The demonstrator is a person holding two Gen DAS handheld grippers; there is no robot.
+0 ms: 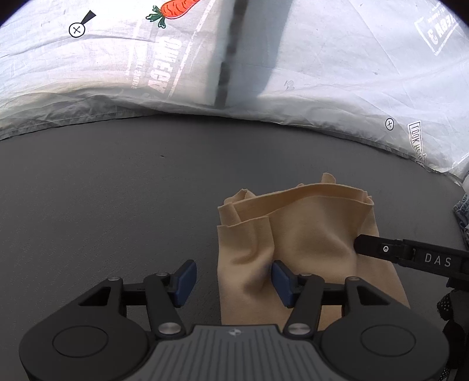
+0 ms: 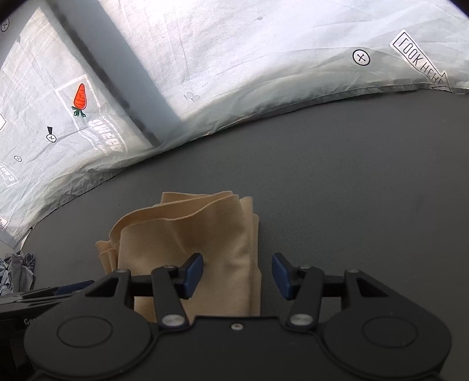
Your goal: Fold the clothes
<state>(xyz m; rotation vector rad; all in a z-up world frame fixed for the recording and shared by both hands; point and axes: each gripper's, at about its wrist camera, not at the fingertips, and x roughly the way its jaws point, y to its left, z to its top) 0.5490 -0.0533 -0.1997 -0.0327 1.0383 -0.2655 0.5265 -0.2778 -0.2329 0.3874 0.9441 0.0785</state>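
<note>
One folded tan cloth lay on the dark table, long axis running away from both grippers, its left edge between the released left gripper jaws and its right edge between the equally near, released right gripper jaws, neither grasping.

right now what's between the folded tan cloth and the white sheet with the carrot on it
Nothing: in both wrist views only bare dark grey tabletop lies between the folded tan cloth and the white sheet with the carrot.
</note>
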